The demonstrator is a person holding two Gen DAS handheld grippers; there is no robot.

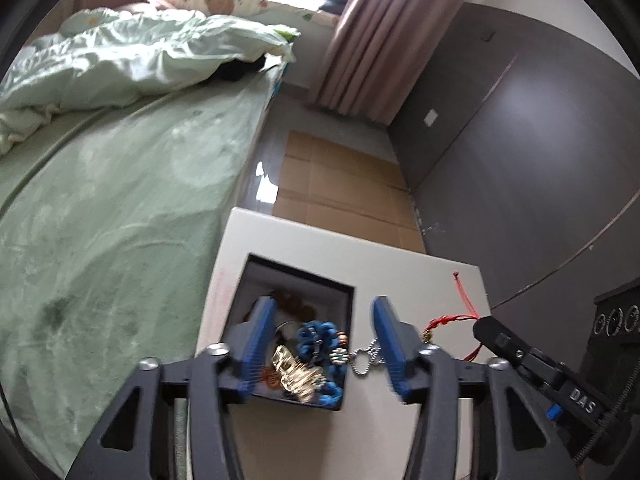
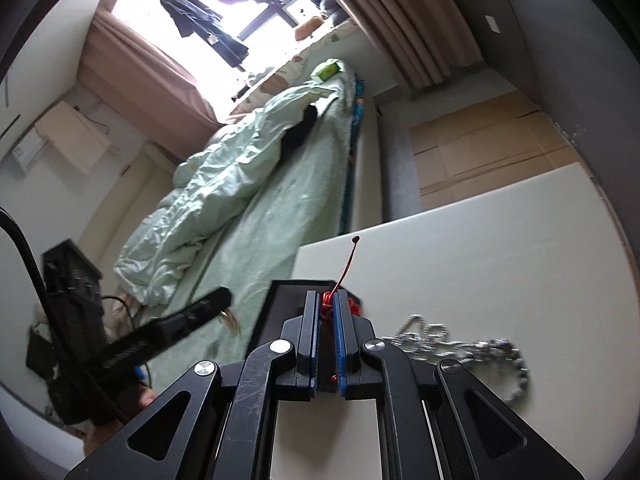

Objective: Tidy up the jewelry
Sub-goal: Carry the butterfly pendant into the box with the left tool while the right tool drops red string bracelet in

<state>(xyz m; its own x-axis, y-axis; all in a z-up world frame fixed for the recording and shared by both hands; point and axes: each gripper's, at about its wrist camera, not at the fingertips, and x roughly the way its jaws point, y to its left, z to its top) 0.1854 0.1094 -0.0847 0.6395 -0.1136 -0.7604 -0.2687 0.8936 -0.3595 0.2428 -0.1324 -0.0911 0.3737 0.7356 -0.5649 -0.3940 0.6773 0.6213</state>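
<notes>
Left gripper (image 1: 324,344): held over the black box, its blue-padded fingers (image 1: 260,344) spread wide with nothing pinched between them.
Right gripper (image 2: 329,320): fingers (image 2: 340,332) pressed together, pinching a red cord; in the left wrist view its black tip comes in from the right edge.
Red cord (image 2: 327,300): knotted part caught between the right pads, one thin end sticking up past them over the counter; a small gold piece hangs on it near the left gripper's right finger.
Black box (image 1: 296,276): open, sitting on the counter near the edge beside the bed.
Box contents: a blue bead bracelet (image 1: 318,338), a gold chain piece (image 1: 294,372) and brown beads (image 1: 294,304), heaped together.
Silver chain (image 1: 362,360): trails from the box's right rim onto the counter; in the right wrist view it lies looped just right of the gripper.
Counter (image 1: 420,280): white, bare around the box.
Bed (image 1: 120,208): green sheet and a rumpled quilt, left of the counter.
Sharpness: jewelry in the box is blurred, so finer detail cannot be told.
</notes>
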